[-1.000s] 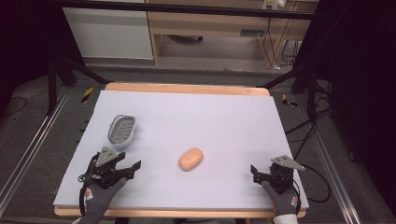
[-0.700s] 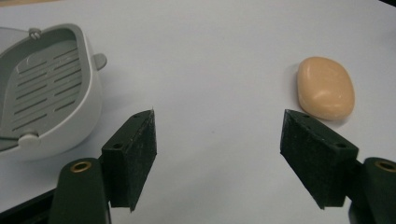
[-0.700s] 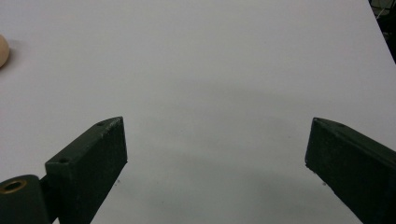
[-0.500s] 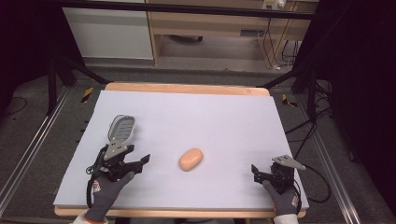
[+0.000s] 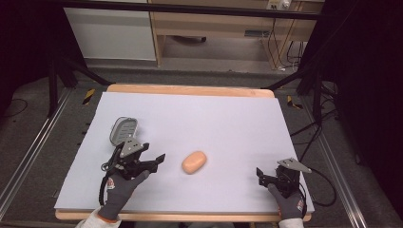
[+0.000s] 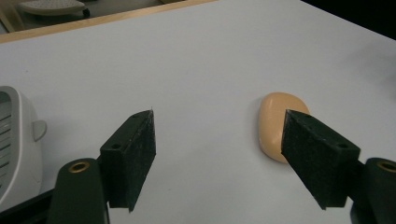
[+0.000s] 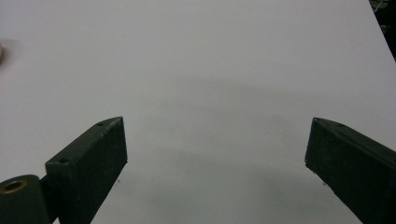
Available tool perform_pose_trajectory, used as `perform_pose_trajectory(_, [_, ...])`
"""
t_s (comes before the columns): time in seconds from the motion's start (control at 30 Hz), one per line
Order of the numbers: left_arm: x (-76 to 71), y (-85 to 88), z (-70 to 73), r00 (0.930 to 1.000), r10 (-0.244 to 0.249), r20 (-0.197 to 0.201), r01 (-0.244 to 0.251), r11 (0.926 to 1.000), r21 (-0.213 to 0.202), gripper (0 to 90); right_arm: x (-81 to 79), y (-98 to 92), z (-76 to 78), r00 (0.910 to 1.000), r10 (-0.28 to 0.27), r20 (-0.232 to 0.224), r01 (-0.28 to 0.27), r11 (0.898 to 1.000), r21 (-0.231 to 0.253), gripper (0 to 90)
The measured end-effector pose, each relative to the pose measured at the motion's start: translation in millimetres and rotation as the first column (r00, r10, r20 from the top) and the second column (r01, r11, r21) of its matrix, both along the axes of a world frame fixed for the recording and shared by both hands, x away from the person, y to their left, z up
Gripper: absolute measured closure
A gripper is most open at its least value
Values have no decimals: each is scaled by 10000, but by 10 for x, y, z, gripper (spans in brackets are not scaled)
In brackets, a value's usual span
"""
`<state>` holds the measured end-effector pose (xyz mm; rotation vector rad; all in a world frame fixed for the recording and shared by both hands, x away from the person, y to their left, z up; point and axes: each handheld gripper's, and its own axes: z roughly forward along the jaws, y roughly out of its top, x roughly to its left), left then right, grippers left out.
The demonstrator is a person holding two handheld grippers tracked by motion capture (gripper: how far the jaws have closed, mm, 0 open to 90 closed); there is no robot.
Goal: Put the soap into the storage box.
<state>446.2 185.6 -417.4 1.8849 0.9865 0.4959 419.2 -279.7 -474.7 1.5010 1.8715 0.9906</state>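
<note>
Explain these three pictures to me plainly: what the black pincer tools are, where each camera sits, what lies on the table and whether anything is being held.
A person in grey gloves holds a hand tool in each hand: the left gripper and the right gripper, each with two black jaws. One picture comes from a camera fixed above the table, looking forward and down. The other two come from cameras riding on the grippers, looking along their jaws. On the white surface lie a peach-coloured bar of soap and a grey soap dish. Nothing is held. The left gripper's jaws have just been opening, with nothing between them; seen from its camera, the soap lies just beyond the right-hand jaw. The right gripper is open over bare table.
</note>
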Motion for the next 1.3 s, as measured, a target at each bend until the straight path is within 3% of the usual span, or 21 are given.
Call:
perform_pose_trajectory(0.53, [78, -261, 6, 9987, -488, -115, 489, 9987, 128, 249, 12, 1, -4, 10000, 30, -31, -30, 10000, -30, 58])
perform_pose_trajectory(1.3, [174, -636, -94, 9930, -1132, -350, 1153, 9912, 654, 237, 20, 17, -5, 9999, 20, -149, -22, 10000, -73, 58])
